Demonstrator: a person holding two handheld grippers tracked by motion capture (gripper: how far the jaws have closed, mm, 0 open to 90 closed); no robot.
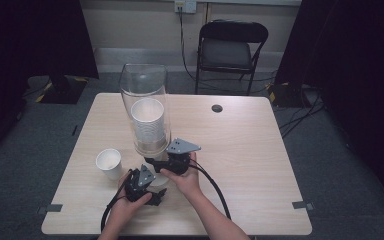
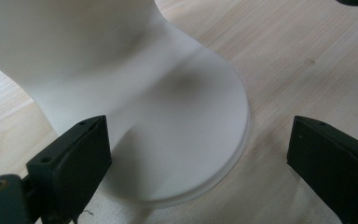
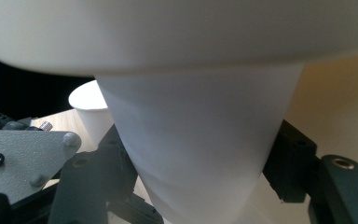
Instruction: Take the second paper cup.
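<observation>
Black jaws of the right claw (image 3: 200,186) press against both sides of a white paper cup (image 3: 200,154) that hangs below the dispenser's white base, in the middle of the right gripper view; the claw is closed on that cup. In the high view this right claw (image 1: 152,161) sits at the centre of the frame, just under the clear dispenser tube (image 1: 145,107), with the person's right hand (image 1: 186,176) behind it. The left claw (image 1: 160,196) lies lower and slightly left, held in the left hand (image 1: 125,202); in the left gripper view its jaws stand wide apart, one at the lower left, one at the lower right, with the dispenser's round white foot (image 2: 186,140) between them on the pale wood worktop (image 2: 279,60). A stack of white cups (image 1: 148,122) fills the tube. To the left of the tube a single loose cup (image 1: 109,163) stands upright on the worktop. Beyond the worktop, at the top of the frame, is a dark folding chair (image 1: 231,47).
</observation>
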